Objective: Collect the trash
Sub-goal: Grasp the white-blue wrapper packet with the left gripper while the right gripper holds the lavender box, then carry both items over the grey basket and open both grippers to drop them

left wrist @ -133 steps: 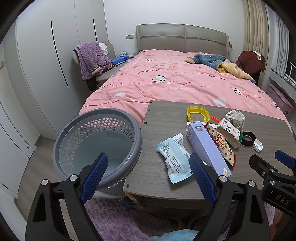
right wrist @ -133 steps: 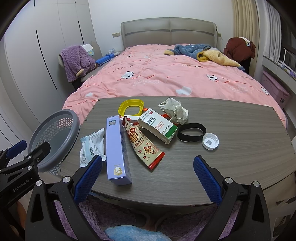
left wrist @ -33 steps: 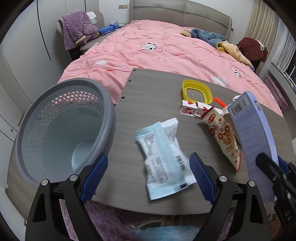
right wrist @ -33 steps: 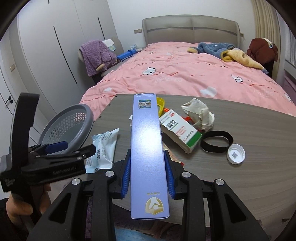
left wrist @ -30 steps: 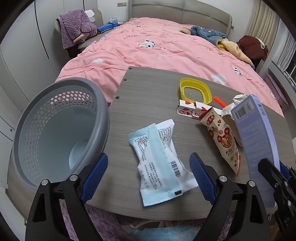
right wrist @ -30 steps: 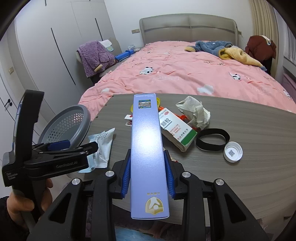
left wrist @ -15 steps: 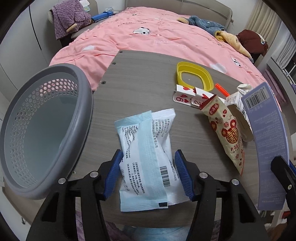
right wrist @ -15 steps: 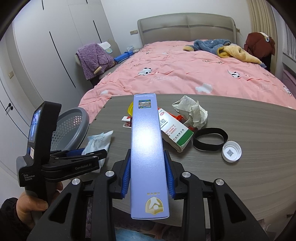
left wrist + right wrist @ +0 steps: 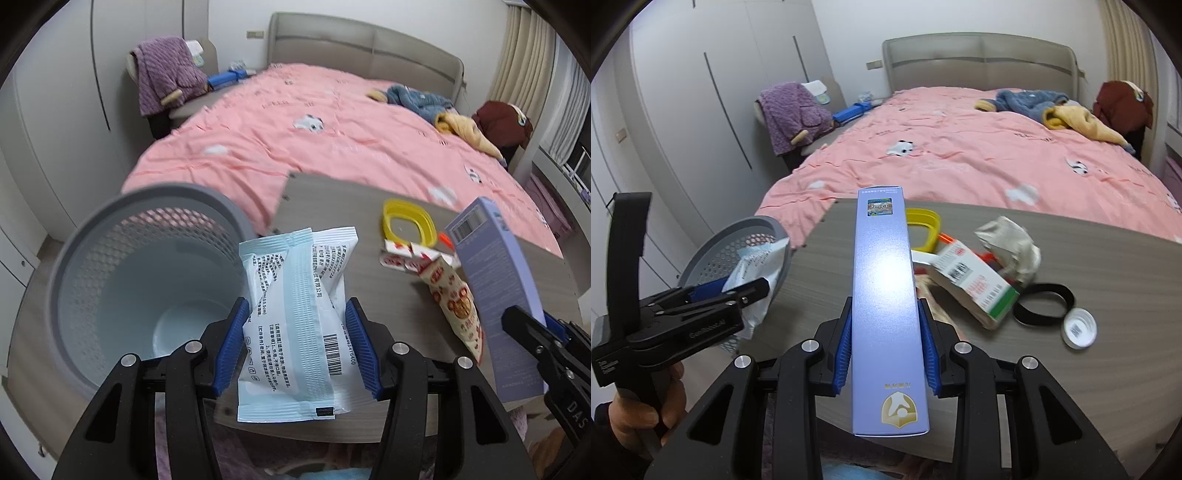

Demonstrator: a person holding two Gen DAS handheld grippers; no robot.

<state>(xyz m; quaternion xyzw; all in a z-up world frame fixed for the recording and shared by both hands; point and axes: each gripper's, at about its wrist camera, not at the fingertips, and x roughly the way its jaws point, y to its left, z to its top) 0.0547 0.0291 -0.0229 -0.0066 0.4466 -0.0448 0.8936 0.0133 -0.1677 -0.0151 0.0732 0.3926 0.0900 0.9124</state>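
Left claw just closed, blue pads pinching pale blue and white plastic wrapper packets, lifted off the grey wood-grain surface. Just left of that claw, round grey perforated plastic basket. Right claw clamped on long lavender cardboard box, raised above the surface; green-and-white carton ahead-right.
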